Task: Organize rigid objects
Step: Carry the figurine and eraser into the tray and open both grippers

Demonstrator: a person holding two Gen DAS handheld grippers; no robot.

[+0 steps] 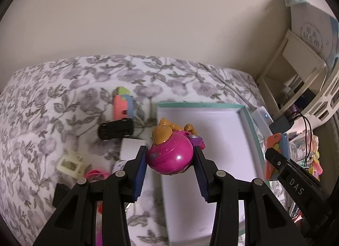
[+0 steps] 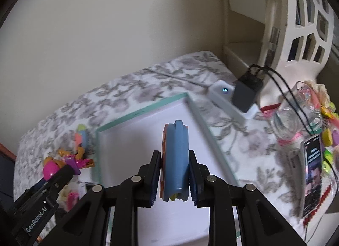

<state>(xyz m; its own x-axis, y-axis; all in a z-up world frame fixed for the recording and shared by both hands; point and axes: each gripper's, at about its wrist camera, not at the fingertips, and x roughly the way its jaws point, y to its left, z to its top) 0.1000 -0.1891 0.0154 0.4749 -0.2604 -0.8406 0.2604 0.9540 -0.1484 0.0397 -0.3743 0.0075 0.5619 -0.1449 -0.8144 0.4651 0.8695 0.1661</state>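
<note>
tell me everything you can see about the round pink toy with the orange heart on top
The round pink toy looks like glossy hard plastic: a magenta ball body topped by an orange heart, with orange and purple parts at its far side. It is clamped between the left gripper pads, held above the near-left edge of the teal-rimmed white tray.

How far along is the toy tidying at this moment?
Nothing lies in the teal-rimmed white tray yet. In hand: left gripper holds the magenta round toy, right gripper the blue-and-orange block. Left on the bed: black toy car, cream frame.
</note>
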